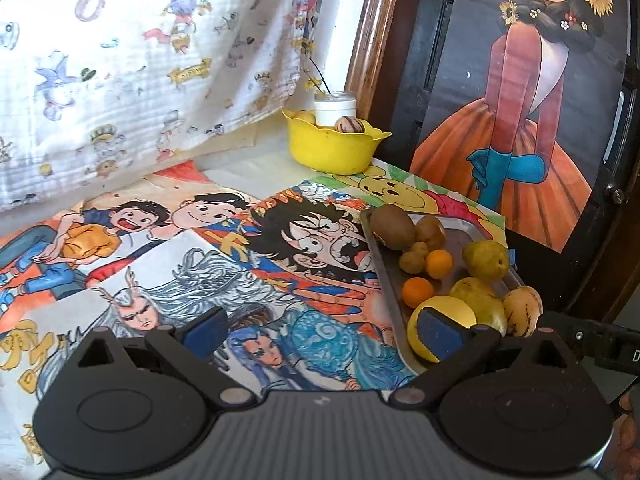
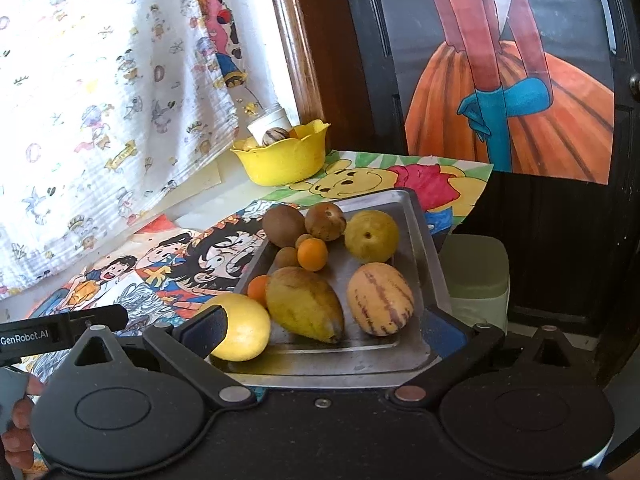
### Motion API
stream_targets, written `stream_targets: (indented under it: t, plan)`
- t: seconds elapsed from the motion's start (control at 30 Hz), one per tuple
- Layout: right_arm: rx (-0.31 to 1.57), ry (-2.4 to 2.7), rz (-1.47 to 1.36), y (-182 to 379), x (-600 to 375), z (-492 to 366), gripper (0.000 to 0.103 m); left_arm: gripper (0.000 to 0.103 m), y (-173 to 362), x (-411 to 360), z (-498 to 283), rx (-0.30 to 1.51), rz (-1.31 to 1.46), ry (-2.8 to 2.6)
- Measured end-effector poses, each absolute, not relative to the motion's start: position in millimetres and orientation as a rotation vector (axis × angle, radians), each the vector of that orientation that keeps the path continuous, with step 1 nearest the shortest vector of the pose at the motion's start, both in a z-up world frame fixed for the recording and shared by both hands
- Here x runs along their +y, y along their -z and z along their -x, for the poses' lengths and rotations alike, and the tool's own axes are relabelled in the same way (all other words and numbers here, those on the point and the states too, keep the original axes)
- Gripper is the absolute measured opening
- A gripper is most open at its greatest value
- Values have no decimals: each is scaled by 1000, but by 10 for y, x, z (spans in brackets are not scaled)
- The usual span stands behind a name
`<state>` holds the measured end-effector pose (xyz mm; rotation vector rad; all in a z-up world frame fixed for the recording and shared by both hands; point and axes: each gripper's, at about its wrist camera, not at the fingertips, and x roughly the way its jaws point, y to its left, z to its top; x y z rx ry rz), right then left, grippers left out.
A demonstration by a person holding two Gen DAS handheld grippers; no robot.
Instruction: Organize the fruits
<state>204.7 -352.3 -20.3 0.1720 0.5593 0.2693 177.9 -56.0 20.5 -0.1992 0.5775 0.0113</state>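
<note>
Both jaws are spread wide and grip nothing. The right gripper [image 2: 324,330] is nearer the fruit: the metal tray [image 2: 424,240] lies directly ahead between its jaws. The elongated yellow fruit [image 2: 304,304], long axis slanted across the gap, lies nearest. The left gripper [image 1: 320,330] is offset, tray ahead-right. Two small oranges are counted; the yellow bowl [image 2: 284,160] stands beyond.

Your right tongs [image 2: 324,336] gape over the tray [image 2: 424,248] of fruit; the yellow bowl [image 2: 286,160] sits beyond on the bench [image 2: 236,208].
</note>
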Motion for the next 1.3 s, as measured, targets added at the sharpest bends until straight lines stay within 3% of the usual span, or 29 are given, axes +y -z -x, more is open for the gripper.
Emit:
stream_targets:
  t: [1.3]
  plan:
    - [358, -267, -29, 319, -2850, -1256, 102, 102, -76, -166, -1078, 442, 100, -72]
